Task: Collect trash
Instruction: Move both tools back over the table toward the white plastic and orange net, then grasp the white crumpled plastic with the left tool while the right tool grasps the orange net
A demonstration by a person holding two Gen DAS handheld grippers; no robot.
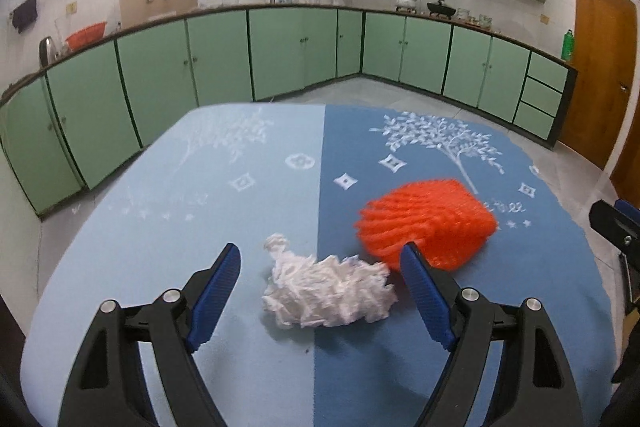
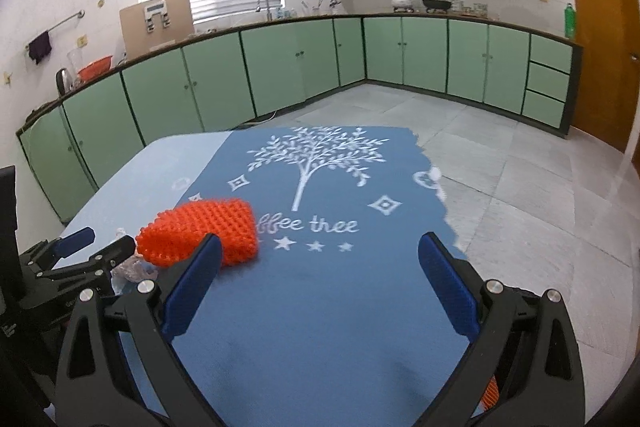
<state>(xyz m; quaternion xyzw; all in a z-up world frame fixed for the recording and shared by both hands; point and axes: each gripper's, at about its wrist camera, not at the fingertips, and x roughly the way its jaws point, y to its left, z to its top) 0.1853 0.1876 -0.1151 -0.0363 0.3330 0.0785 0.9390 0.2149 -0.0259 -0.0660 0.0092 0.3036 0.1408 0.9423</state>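
Note:
A crumpled white foam wad (image 1: 326, 293) lies on the blue tablecloth (image 1: 200, 187), between the fingers of my left gripper (image 1: 320, 250). That gripper is open and its pads are clear of the wad. An orange foam net (image 1: 428, 223) lies just past the right finger, partly hidden by it. In the right wrist view the orange net (image 2: 200, 231) sits beside the left finger of my right gripper (image 2: 320, 239), which is open over bare cloth (image 2: 320, 307). The left gripper (image 2: 106, 239) shows at the left there, with the white wad (image 2: 132, 269) under it.
The table's right edge (image 2: 448, 219) drops to a tiled floor (image 2: 520, 187). Green cabinets (image 1: 280, 47) line the far walls and a wooden door (image 1: 600, 67) stands at the right. A small orange piece (image 2: 490, 395) peeks out under the right gripper's frame.

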